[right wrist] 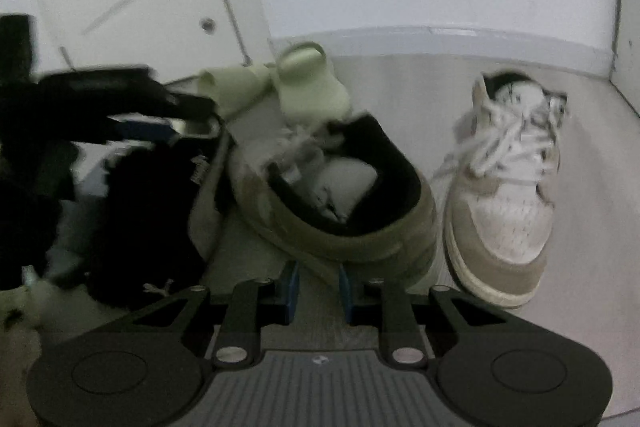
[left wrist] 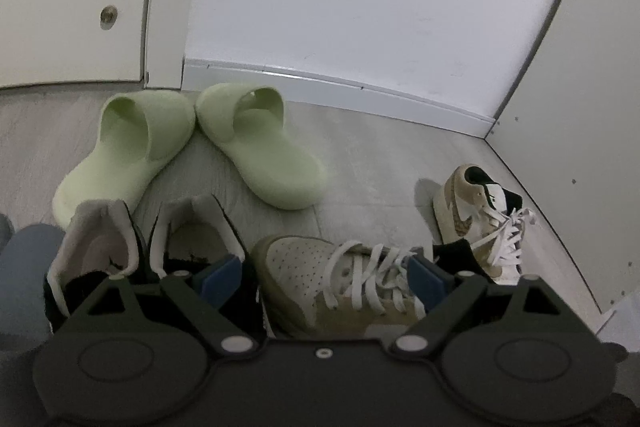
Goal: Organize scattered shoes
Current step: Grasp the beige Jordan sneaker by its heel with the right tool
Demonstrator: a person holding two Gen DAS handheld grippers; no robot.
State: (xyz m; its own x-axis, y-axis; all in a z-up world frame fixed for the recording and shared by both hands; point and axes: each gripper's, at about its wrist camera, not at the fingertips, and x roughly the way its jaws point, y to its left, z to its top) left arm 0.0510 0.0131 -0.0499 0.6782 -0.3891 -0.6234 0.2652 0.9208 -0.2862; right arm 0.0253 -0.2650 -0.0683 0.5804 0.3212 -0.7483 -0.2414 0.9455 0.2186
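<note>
A tan and white laced sneaker lies on the floor, its front between the blue pads of my left gripper. The jaws are spread wide on either side of it, and I cannot tell if the pads touch. In the right wrist view the same sneaker points away, and my right gripper is nearly closed on its heel rim. Its mate stands just to the right, toe toward the camera. A pair of pale green slides lies near the wall. Two black shoes stand at the left.
A white wall with a baseboard closes off the back. A cabinet door stands at the left and a white panel at the right. A person's blue trouser leg is at the far left. Grey floor shows between the shoes.
</note>
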